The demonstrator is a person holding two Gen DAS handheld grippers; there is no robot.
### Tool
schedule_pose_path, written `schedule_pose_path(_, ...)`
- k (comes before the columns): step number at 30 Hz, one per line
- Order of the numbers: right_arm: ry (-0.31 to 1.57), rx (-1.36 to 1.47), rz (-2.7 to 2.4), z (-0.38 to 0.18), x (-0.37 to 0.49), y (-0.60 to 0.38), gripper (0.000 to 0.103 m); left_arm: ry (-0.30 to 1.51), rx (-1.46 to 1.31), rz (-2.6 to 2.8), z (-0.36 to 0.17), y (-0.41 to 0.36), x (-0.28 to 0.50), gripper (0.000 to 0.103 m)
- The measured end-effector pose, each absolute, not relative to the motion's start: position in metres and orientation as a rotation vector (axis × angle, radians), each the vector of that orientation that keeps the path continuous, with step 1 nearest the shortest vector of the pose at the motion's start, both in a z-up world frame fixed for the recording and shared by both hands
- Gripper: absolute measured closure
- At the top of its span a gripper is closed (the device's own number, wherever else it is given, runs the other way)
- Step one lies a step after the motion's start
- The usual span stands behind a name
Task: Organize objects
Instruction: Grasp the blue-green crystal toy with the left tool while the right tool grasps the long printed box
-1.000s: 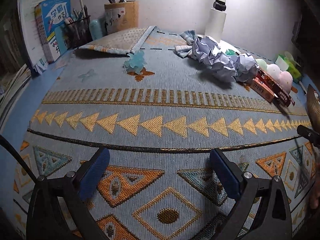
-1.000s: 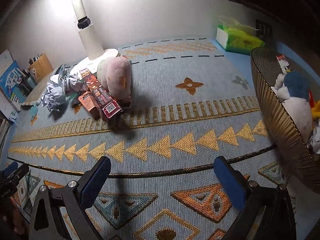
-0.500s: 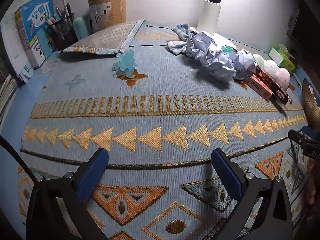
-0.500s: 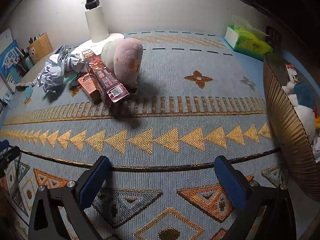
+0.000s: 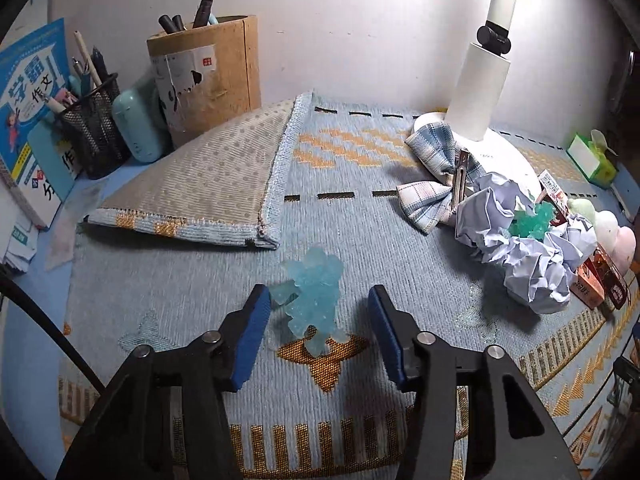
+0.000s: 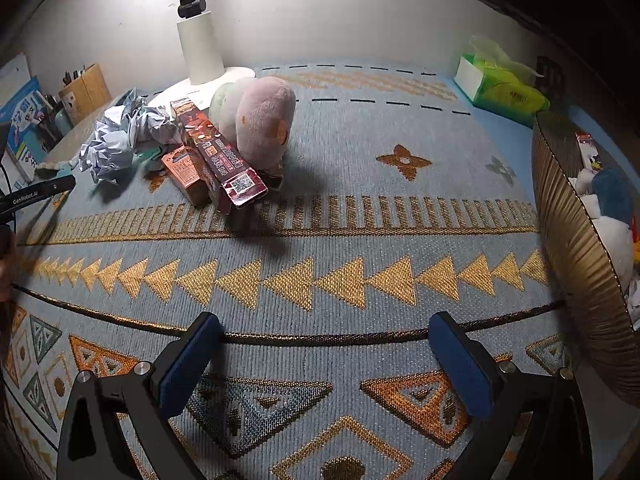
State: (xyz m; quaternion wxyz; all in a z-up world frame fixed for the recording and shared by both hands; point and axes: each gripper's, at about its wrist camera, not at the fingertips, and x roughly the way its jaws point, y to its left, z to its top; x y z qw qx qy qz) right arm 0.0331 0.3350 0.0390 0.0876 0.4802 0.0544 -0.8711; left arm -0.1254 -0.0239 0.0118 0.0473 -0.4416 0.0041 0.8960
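A translucent blue figure (image 5: pixel 316 300) stands on the patterned mat (image 5: pixel 400 264). My left gripper (image 5: pixel 316 320) is open, one pad on each side of the figure and apart from it. My right gripper (image 6: pixel 326 364) is open and empty over the mat's front part. Crumpled paper (image 5: pixel 528 256), a green figure (image 5: pixel 532 222), a plaid bow (image 5: pixel 436 184), red boxes (image 6: pixel 218 160) and a pink plush (image 6: pixel 266 120) lie in a pile by the lamp. A gold basket (image 6: pixel 580 248) at the right holds plush toys.
A white lamp (image 5: pixel 486 80) stands at the back. The mat's corner (image 5: pixel 224 184) is folded over at the left. A cardboard box (image 5: pixel 208 76), mesh pen holder (image 5: pixel 94 124) and books (image 5: pixel 28 112) line the back left. A green tissue pack (image 6: pixel 500 92) sits back right.
My left gripper has moved forward across the mat to the blue figure, and its jaws have narrowed around it. My right gripper has barely shifted.
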Motion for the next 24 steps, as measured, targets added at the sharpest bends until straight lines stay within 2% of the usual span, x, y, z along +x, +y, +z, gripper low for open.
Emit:
schedule_pose_path(2, 0.157, 1.425, -2.595, 0.040, 0.033, 0.335, 0.001, -0.050, -1.338, 2.710, 0.014, -0.027, -0.126, 0.072)
schedule_pose_path(7, 0.129, 1.371, -2.540, 0.047, 0.035, 0.333, 0.022, -0.173, -1.330, 2.669, 0.021, -0.013, -0.093, 0.072)
schedule_pose_path(10, 0.039, 1.349, -2.484, 0.061, 0.027, 0.324, 0.025, -0.210, -1.355, 2.628, 0.020, 0.011, -0.066, 0.072)
schedule_pose_path(13, 0.100, 1.249, -2.556, 0.083, 0.013, 0.310, 0.025, -0.277, -1.306, 2.547, 0.016, 0.029, -0.049, 0.072)
schedule_pose_path(15, 0.100, 1.254, -2.528, 0.085, -0.007, 0.300, 0.025, -0.253, -1.279, 2.532, 0.011, 0.037, -0.049, 0.072)
schedule_pose_path(17, 0.062, 1.312, -2.485, 0.079, -0.025, 0.294, 0.041, -0.215, -1.262, 2.516, 0.010, 0.043, -0.048, 0.072)
schedule_pose_path(18, 0.043, 1.337, -2.464, 0.075, -0.031, 0.292, 0.055, -0.214, -1.245, 2.514, 0.010, 0.042, -0.047, 0.072)
schedule_pose_path(19, 0.031, 1.364, -2.447, 0.071, -0.035, 0.289, 0.063, -0.225, -1.235, 2.506, 0.010, 0.040, -0.047, 0.072)
schedule_pose_path(20, 0.007, 1.380, -2.428, 0.067, -0.036, 0.288, 0.065, -0.250, -1.232, 2.493, 0.010, 0.038, -0.046, 0.072)
schedule_pose_path(22, -0.053, 1.365, -2.395, 0.066, -0.026, 0.289, 0.079, -0.279, -1.226, 2.466, 0.009, 0.036, -0.046, 0.072)
schedule_pose_path(24, -0.070, 1.353, -2.378, 0.068, -0.008, 0.290, 0.083, -0.261, -1.220, 2.479, 0.010, 0.039, -0.042, 0.072)
